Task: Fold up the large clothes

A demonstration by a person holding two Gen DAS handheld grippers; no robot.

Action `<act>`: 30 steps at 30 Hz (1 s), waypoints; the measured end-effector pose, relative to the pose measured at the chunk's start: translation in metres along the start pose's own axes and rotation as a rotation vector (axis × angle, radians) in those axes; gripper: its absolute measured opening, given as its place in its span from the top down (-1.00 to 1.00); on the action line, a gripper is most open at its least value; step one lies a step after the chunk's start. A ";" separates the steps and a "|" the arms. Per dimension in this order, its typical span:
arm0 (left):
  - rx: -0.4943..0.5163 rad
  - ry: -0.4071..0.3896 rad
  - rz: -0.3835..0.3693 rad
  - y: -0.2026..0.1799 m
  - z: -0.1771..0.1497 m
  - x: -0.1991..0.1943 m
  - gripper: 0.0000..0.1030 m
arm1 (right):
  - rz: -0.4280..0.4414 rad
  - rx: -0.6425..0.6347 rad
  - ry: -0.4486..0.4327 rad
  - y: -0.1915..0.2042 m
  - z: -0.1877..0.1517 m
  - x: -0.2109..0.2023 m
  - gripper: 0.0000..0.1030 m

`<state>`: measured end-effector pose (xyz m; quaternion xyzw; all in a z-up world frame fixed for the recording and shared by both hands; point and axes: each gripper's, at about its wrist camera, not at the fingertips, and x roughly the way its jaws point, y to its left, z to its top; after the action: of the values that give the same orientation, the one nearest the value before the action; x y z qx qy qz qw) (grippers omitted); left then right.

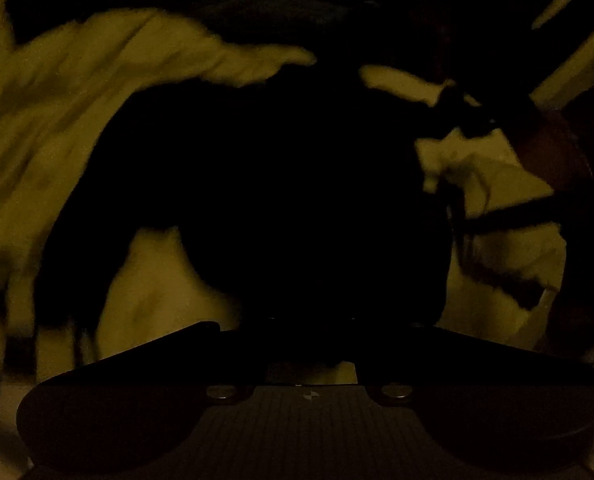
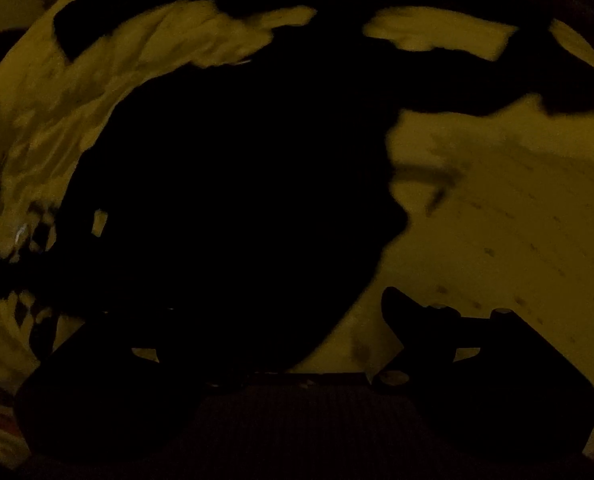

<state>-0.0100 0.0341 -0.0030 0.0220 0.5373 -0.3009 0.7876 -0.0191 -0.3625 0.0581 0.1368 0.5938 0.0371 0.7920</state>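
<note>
Left tongs [image 1: 309, 312] over dark garment [image 1: 257, 184], yellow sheet [image 1: 57, 120] beneath

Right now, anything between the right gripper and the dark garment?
Nothing visible does. The dark garment lies right ahead of the right gripper on the yellow sheet; very dark frame, so small things could hide.

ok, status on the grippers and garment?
Left gripper over the dark garment, open or shut lost in the dark. Right gripper open, nothing pinched. Garment lies on yellowish cloth. Nothing seen in the way.
</note>
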 end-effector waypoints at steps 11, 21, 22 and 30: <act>-0.234 0.057 0.077 0.010 -0.061 -0.002 0.16 | 0.012 -0.196 0.066 0.053 0.021 0.070 -0.44; -0.225 0.085 0.080 0.012 -0.059 0.005 0.17 | -0.157 -0.201 0.076 0.043 0.043 0.120 0.75; -0.223 0.085 0.077 0.012 -0.058 0.007 0.16 | -0.126 -0.180 0.032 0.037 0.041 0.106 0.76; -0.214 0.108 0.069 0.017 -0.056 0.011 0.16 | 0.035 -0.101 -0.138 -0.008 -0.027 -0.030 0.79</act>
<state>-0.0460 0.0633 -0.0408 -0.0276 0.6068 -0.2129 0.7653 -0.0542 -0.3722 0.0767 0.1094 0.5326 0.0715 0.8362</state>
